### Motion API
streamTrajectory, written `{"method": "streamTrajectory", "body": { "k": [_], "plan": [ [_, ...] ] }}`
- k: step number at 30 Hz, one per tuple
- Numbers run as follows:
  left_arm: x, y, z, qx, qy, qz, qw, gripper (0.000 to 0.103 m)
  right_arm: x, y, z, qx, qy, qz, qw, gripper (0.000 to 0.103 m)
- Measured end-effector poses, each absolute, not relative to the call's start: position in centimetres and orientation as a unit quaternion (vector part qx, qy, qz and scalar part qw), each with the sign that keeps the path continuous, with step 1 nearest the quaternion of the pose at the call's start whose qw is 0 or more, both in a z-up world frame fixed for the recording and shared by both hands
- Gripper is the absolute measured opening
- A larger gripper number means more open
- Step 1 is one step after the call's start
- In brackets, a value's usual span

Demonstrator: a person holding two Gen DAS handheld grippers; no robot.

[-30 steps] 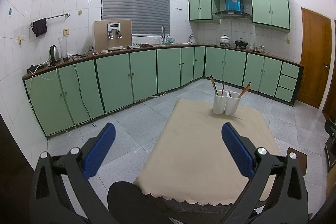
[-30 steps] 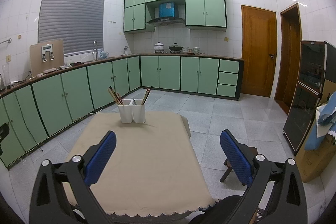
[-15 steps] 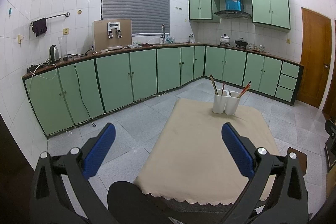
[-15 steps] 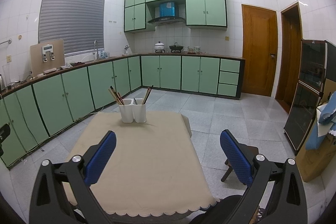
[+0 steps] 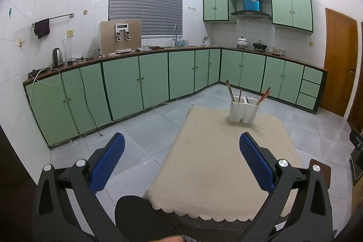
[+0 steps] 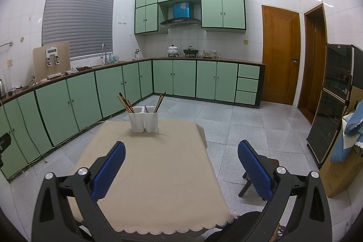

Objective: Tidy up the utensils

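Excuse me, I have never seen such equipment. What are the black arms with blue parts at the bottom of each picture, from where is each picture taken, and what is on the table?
No robot is here. A person holds one two-finger tool in each hand, and a wide-angle camera on each tool looks forward along its fingers. One picture comes from the left gripper, the other from the right gripper. The blue parts are the finger pads. Both grippers are open and hold nothing.

Ahead stands a table under a beige scalloped tablecloth. At its far end is a white two-compartment utensil holder with brown chopsticks leaning inside. Green kitchen cabinets line the walls.
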State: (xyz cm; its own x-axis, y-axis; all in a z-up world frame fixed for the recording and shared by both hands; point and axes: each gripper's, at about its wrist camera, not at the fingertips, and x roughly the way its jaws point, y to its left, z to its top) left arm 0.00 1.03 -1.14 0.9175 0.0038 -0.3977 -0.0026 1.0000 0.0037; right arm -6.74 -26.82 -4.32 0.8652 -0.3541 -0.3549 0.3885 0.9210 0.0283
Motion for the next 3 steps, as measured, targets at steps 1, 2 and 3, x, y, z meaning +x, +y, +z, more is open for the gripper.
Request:
{"method": "streamTrajectory", "body": {
  "k": [1,2,3],
  "plan": [
    [0.04,1.01,-1.13,0.001,0.203,0.001,0.979,0.098,-6.67,-26.83,-4.38,0.05,0.175,-0.193,0.964,0.097],
    [0.08,1.02,-1.13,0.0,0.203,0.002,0.979,0.098,-6.61,-26.85,-4.46,0.051,0.176,-0.192,0.964,0.097],
    [0.14,1.18,-1.15,-0.001,0.204,0.001,0.979,0.098,-6.53,-26.92,-4.47,0.051,0.177,-0.193,0.964,0.097]
  ]
}}
